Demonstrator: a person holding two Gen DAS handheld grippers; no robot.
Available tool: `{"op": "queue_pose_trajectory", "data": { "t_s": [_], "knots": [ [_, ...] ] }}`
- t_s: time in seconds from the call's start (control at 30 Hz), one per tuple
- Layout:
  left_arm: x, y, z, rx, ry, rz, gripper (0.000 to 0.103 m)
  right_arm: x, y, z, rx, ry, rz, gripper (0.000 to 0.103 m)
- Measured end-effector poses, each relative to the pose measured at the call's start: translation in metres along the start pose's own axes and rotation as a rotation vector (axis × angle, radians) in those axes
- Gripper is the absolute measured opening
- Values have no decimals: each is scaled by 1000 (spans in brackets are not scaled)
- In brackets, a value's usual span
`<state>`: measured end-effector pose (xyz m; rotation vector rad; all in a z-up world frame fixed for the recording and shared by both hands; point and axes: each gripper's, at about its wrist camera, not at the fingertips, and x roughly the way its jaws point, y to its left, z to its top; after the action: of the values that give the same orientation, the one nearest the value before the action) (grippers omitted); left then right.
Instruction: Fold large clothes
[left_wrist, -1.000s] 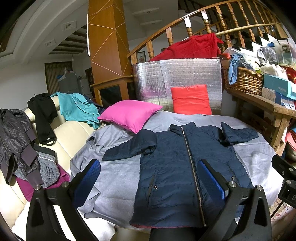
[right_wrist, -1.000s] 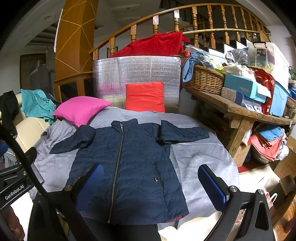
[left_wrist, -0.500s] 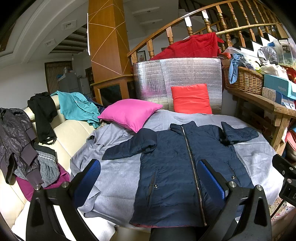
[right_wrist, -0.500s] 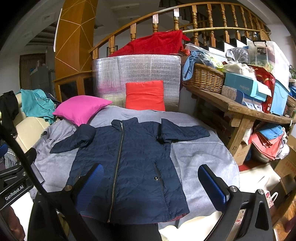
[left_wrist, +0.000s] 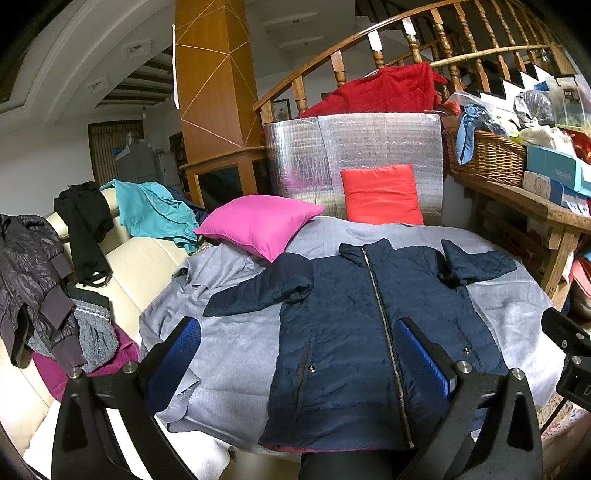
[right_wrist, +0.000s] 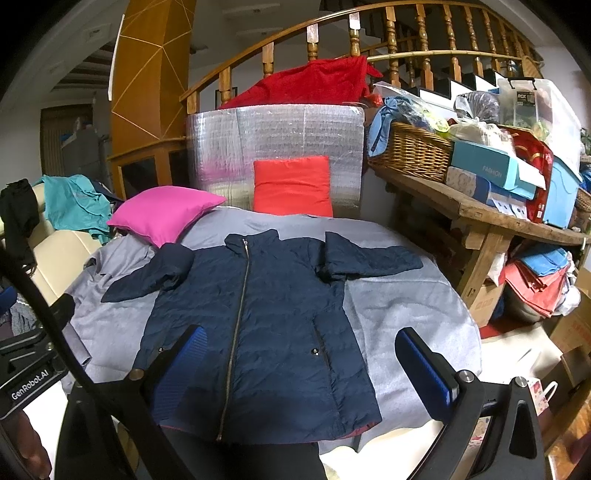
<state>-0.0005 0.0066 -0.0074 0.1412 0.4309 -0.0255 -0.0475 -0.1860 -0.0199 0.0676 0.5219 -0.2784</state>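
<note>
A navy quilted jacket (left_wrist: 354, 332) lies flat and zipped on a grey cloth-covered table (left_wrist: 229, 354), collar away from me, both sleeves spread outward. The same jacket (right_wrist: 258, 325) fills the middle of the right wrist view on the grey cloth (right_wrist: 402, 306). My left gripper (left_wrist: 299, 354) hovers open above the hem's left half, blue pads wide apart, nothing between them. My right gripper (right_wrist: 303, 362) is also open, over the hem's right side. Neither touches the fabric. Part of the right gripper's body (left_wrist: 569, 354) shows at the left wrist view's right edge.
A pink cushion (left_wrist: 258, 225) and a red cushion (left_wrist: 380, 194) sit at the table's far side before a silver foil panel (left_wrist: 354, 147). Left is a cream sofa (left_wrist: 144, 266) draped with clothes. Right stands a wooden bench (right_wrist: 480, 218) with basket (right_wrist: 410, 151) and boxes.
Both cameras have shifted very slightly; the jacket and both open grippers stay as they were.
</note>
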Motion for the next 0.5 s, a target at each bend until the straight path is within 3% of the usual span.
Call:
{"op": "queue_pose_trajectory", "data": {
  "t_s": [0.5],
  "knots": [
    [12,4,4,-8,19,11,103,14,7,6,-18,17,-2,103]
  ]
}}
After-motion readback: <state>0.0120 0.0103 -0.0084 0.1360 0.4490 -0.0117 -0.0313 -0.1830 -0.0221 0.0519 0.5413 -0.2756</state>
